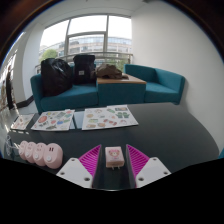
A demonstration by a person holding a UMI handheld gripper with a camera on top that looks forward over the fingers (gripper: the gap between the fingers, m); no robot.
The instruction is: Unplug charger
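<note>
My gripper (113, 156) is shut on a small pale pink charger (113, 153). The charger sits upright between the two magenta pads (90, 158), with its metal prongs bare and pointing down, clear of the dark table (170, 130). A pink power strip (41, 152) with round sockets lies on the table to the left of my fingers. Nothing is plugged into the part of it I can see.
Two sheets printed with colourful pictures (105, 118) lie on the table beyond my fingers, and a smaller card (22, 123) lies at the far left. Behind the table stand a teal sofa (75, 92) with dark bags on it and a teal armchair (160, 82), in front of large windows.
</note>
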